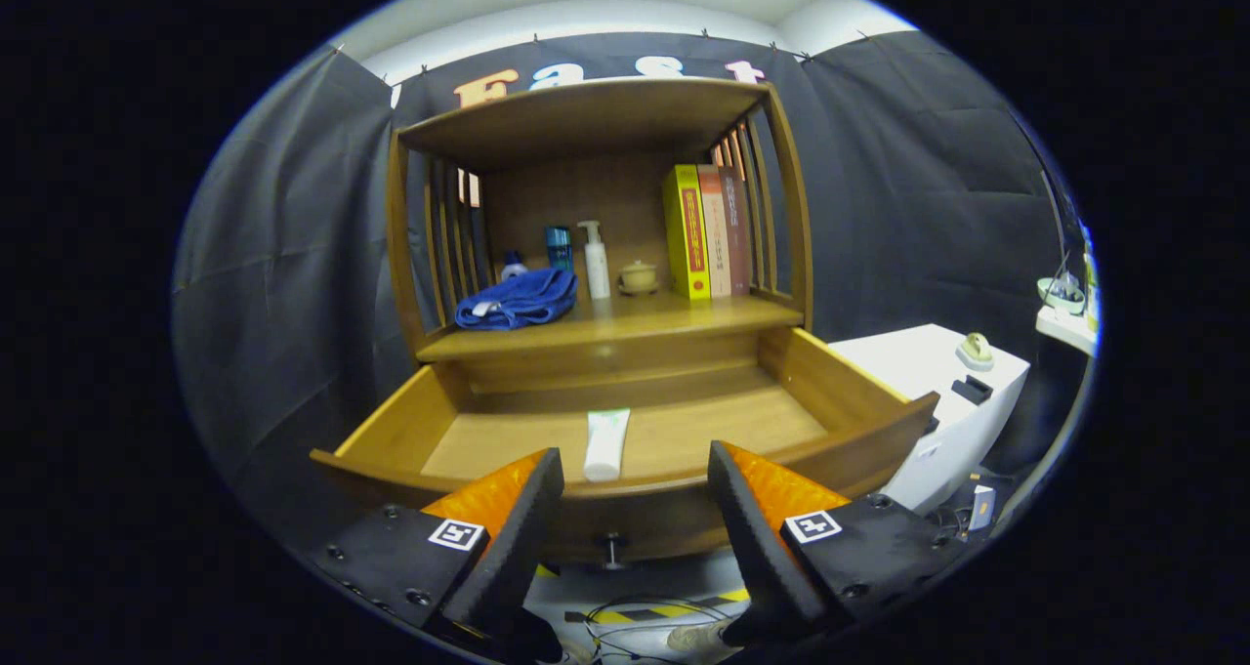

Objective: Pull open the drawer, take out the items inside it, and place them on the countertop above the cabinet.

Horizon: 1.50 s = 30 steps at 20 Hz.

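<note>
**Drawer open, tube lying lengthwise inside**

We see the drawer (625, 431) pulled out of the wooden cabinet (596, 255), its knob (612, 551) showing between our fingers. Inside it lies a white tube (605, 442) with a green end. Its long axis runs front to back: the green end points toward the cabinet's rear, the other end rests close to the drawer's front wall. Our gripper (635, 479) hangs spread wide just in front of the drawer, holding nothing, with the tube just ahead, between the fingers' lines. On the countertop (625, 325) above sit a blue towel (518, 299), a pump bottle (594, 260), a small jar (639, 276) and upright books (705, 230).
</note>
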Available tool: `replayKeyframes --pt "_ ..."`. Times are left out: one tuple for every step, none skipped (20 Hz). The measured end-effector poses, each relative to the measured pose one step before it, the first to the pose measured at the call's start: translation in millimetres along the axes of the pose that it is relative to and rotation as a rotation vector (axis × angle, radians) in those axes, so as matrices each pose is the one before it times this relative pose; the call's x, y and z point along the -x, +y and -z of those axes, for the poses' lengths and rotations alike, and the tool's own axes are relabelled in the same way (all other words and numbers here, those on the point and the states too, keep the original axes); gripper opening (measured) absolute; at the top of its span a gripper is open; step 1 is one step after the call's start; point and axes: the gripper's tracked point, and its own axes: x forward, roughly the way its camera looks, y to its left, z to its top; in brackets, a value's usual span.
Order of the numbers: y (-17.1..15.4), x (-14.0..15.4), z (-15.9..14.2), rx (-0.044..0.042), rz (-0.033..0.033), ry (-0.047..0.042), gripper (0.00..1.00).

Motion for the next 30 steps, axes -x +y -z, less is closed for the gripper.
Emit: replayKeyframes --pt "0.89 -6.23 -11.20 0.00448 -0.00185 -0.01440 0.97" --pt "1.36 -6.79 -10.19 0.00319 -0.00132 -0.00911 0.97" --pt "1.64 -8.47 -7.72 0.00028 -0.00094 -0.00199 0.97" --pt "2.98 -8.16 -7.37 -0.00072 -0.00236 0.00547 0.97" --pt "3.16 -9.51 -5.13 0.00231 -0.00711 0.01211 0.97" --pt "6.40 -9.29 -6.03 0.00092 -0.01687 0.01108 0.97" --pt "4.76 -9.37 -6.02 -0.00095 -0.01856 0.01046 0.97" --pt "3.04 -8.76 -4.52 0.00266 -0.01495 0.01172 0.97" --pt "0.54 -9.51 -1.77 0.00645 -0.00149 0.01846 0.97" --pt "1.19 -9.00 -2.74 0.00638 -0.00632 0.01919 0.97" --pt "1.65 -9.78 -1.74 0.00207 -0.00799 0.02526 0.97" --pt "0.53 -8.94 0.90 0.00166 -0.00535 0.03163 0.97" --pt "-0.61 -9.89 -0.43 0.00038 -0.00182 0.03229 0.97" --pt "-1.89 -9.72 -1.04 -0.00248 -0.00068 0.02805 0.97" --pt "-2.17 -10.26 -1.06 0.00029 0.00160 0.02392 0.97" --pt "-0.83 -9.08 0.72 0.00095 0.00111 0.02994 0.97" --pt "1.14 -8.98 1.10 0.00359 -0.00789 0.02879 0.97" --pt "1.82 -8.25 2.92 0.00797 -0.00908 0.03463 0.97" --pt "2.21 -9.60 4.26 0.00999 -0.01192 0.03854 0.97" --pt "2.11 -8.48 5.61 0.00397 -0.01300 0.04239 0.97" --pt "0.98 -9.49 5.56 -0.00717 -0.00664 0.04493 0.97" --pt "-0.57 -6.05 6.75 -0.01545 -0.00156 0.04766 0.98" --pt "-1.14 -7.82 4.45 -0.01565 -0.00224 0.04271 0.98" --pt "-2.06 -9.05 6.83 -0.01165 0.00425 0.04556 0.98" --pt "-1.59 -8.87 5.61 -0.00941 0.00207 0.04755 0.98" --pt "-1.76 -8.45 7.80 -0.01467 0.00212 0.05069 0.98" --pt "0.80 -9.02 7.85 -0.01661 -0.00456 0.05603 0.98" --pt "-1.07 -9.33 8.68 -0.01830 -0.00523 0.05845 0.98" --pt "-3.10 -7.16 6.38 -0.01423 0.00161 0.04529 0.98" --pt "-6.55 -7.55 2.92 -0.00825 0.02388 0.02438 0.98"
